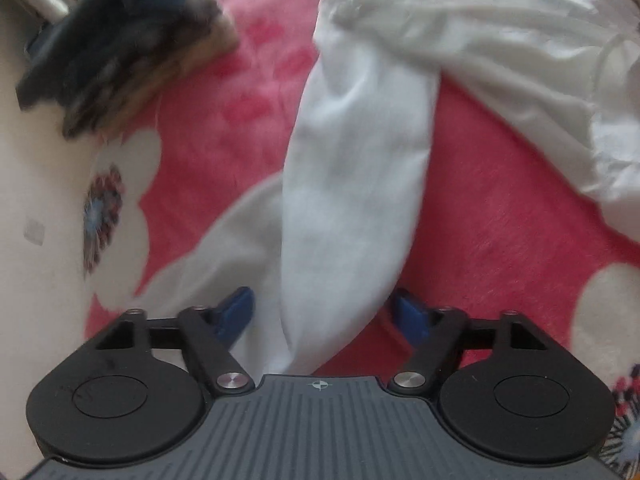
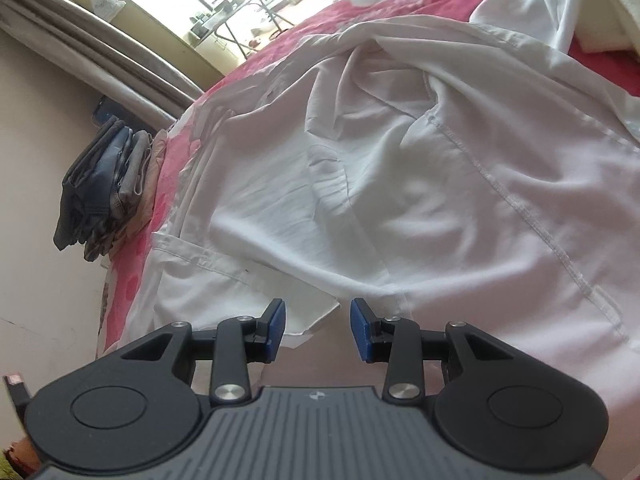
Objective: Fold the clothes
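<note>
In the left wrist view, the left gripper [image 1: 322,314] stands wide, its blue pads clear of the white sleeve [image 1: 352,184] that runs between them down toward the camera; nothing is pinched. The sleeve trails from the white shirt [image 1: 500,60] lying on the pink blanket [image 1: 500,232]. If the jaws close now they may catch only a loose fold, and the sleeve would slide out on the lift. A stack of folded clothes [image 1: 120,52] sits at the bed edge.

In the right wrist view, the right gripper [image 2: 317,326] is part open and empty, a shirt corner [image 2: 316,316] lying between its pads. Pulling here without a grip would rumple the spread cloth, not fold it
</note>
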A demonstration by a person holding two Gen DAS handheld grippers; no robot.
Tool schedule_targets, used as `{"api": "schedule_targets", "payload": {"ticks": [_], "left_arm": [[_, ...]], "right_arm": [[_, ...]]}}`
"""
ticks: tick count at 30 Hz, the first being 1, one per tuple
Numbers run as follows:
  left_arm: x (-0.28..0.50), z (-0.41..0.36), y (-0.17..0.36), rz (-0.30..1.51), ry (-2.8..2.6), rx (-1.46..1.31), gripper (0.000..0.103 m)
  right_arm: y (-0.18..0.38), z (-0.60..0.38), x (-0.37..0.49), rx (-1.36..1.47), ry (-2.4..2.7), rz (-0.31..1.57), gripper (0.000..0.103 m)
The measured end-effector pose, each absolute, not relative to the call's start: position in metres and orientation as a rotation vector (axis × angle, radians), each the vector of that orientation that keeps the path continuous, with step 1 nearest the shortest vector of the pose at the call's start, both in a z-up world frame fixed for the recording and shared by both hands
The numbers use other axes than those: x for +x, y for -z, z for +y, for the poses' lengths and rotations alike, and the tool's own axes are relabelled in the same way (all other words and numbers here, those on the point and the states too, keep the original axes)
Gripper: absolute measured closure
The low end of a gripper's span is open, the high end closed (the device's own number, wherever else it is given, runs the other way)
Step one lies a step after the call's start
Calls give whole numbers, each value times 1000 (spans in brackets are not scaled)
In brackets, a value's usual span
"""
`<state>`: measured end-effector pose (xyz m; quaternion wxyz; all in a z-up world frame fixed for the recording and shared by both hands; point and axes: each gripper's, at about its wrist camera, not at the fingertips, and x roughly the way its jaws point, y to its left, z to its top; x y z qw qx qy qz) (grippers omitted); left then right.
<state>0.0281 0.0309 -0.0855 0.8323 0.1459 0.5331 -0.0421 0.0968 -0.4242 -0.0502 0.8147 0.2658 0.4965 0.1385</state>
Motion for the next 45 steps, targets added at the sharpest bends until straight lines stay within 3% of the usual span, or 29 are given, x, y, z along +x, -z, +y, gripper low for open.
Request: {"api": "schedule_targets", "payload": {"ticks": [1,2,3,4,9,12,13,15,19,23,27,31,39,45], "left_arm": [[31,36,84,1130,75,282,58],[35,42,80,1121,53,268,64],[39,47,75,1113,31,254,83],[44,52,70,1105,10,240,94],[78,96,33,997,-185,192,98],[106,129,19,877,-378,248,93],[115,139,22,872,-417,267,78],[127,156,38,933,-457,276,60],[115,172,52,1026,-449,89,59],[80,157,32,942,-402,42,54],[37,108,-5,802,-140,97,35],[18,52,-10,802,157,49,34],[15,-30,57,1003,527,-26,42],[-13,-69,66,981,634,54,43]], "right_arm": [[49,-425,95,568,-289,1060,63],[48,-425,94,568,-283,1061,63],[47,-425,93,567,-279,1059,63],[46,-426,91,565,-277,1058,63],[46,-426,88,567,-266,1057,63],[46,-423,88,568,-272,1060,63],[47,-422,88,569,-274,1061,63],[47,-421,87,571,-280,1063,63],[43,-418,84,558,-295,1056,63],[40,-418,83,535,-303,1051,63],[37,-412,84,519,-337,1038,63],[31,-394,84,480,-405,1030,63],[15,-348,74,405,-601,1028,63],[16,-304,72,322,-733,1074,63]]}}
